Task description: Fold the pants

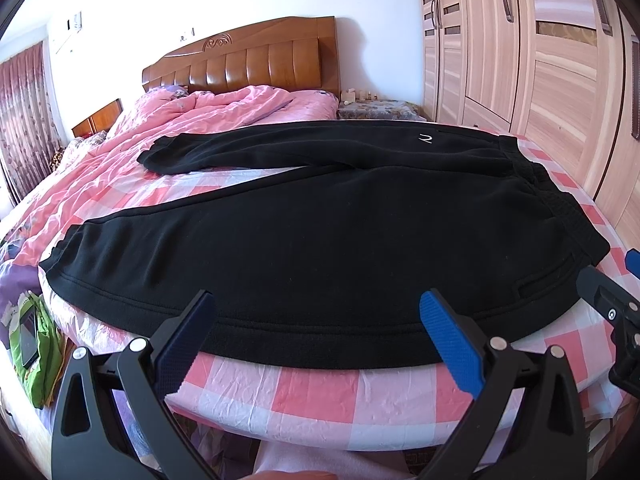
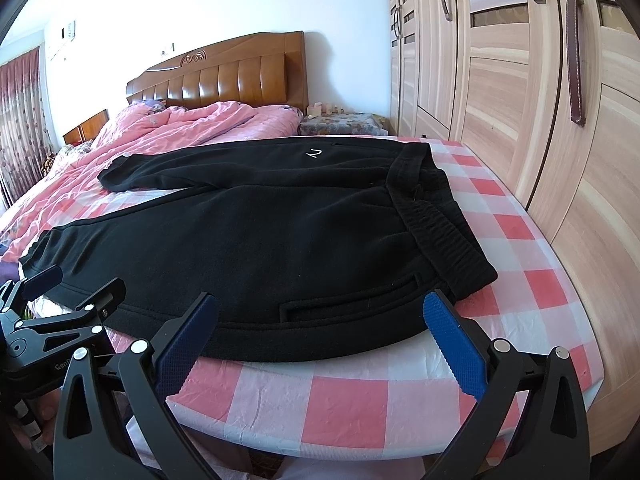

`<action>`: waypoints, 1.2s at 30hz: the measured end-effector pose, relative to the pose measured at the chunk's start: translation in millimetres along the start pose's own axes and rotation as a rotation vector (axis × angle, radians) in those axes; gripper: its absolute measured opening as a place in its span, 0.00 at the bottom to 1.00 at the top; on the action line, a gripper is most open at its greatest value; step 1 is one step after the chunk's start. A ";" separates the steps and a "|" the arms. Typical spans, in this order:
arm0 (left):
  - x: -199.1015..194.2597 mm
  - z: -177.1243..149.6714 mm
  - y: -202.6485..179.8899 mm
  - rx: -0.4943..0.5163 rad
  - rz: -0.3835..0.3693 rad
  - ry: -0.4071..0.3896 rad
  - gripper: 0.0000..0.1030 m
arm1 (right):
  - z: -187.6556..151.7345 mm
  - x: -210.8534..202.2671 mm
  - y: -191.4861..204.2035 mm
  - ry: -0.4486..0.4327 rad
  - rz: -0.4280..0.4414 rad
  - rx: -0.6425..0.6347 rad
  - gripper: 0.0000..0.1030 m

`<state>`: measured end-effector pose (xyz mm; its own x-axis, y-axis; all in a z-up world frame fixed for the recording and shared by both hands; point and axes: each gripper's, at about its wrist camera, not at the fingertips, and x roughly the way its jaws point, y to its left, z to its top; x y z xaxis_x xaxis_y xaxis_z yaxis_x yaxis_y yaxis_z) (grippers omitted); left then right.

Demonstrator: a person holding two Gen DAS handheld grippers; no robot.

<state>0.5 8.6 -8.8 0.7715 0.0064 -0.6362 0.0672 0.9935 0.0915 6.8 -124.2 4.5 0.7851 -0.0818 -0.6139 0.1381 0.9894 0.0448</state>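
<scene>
While both tools (image 1: 316, 320) (image 2: 320, 320) gape empty, only the left view shows the pants' (image 1: 320, 232) hem.

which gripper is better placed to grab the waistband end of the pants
Right. The right gripper hangs open near the waistband; the left gripper sits open further toward the leg cuff of the pants.

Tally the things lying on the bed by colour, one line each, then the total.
Black: 1, the pants, spread flat on the checked sheet, both legs pointing left.
Pink: 1, the crumpled quilt near the headboard.
Total: 2
Both tongs, left tongs and right tongs, hover open, holding nothing.
</scene>
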 end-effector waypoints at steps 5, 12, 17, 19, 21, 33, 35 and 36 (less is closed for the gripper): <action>0.8 -1.1 1.7 -0.003 0.000 0.006 0.99 | -3.3 -0.6 2.3 0.004 0.002 0.005 0.96; 2.3 -1.6 1.1 -0.007 0.002 0.020 0.99 | -5.7 -1.2 2.2 0.011 0.007 0.015 0.96; 7.9 -3.5 2.3 -0.013 0.014 0.052 0.99 | -2.0 2.3 -2.9 0.016 0.006 0.003 0.96; 11.4 -3.7 4.4 -0.011 -0.009 0.069 0.99 | 3.4 6.8 -5.7 0.019 0.010 -0.024 0.96; 11.6 0.3 5.3 0.013 -0.043 0.059 0.99 | 15.4 12.6 -9.4 0.021 0.033 -0.056 0.96; 106.5 130.9 51.4 0.117 -0.137 0.215 0.99 | 186.1 169.4 -69.5 0.115 0.148 -0.138 0.96; 135.8 157.0 65.5 0.054 -0.161 0.212 0.99 | 208.4 213.2 -77.2 0.143 0.233 -0.162 0.96; 152.6 173.1 72.3 0.027 -0.175 0.183 0.99 | 215.1 229.1 -80.0 0.153 0.257 -0.167 0.96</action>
<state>232.6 61.8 33.3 0.6193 -0.1430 -0.7720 0.2087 0.9779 -0.0137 305.5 -247.9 29.8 0.6797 0.1795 -0.7112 -0.1635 0.9823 0.0916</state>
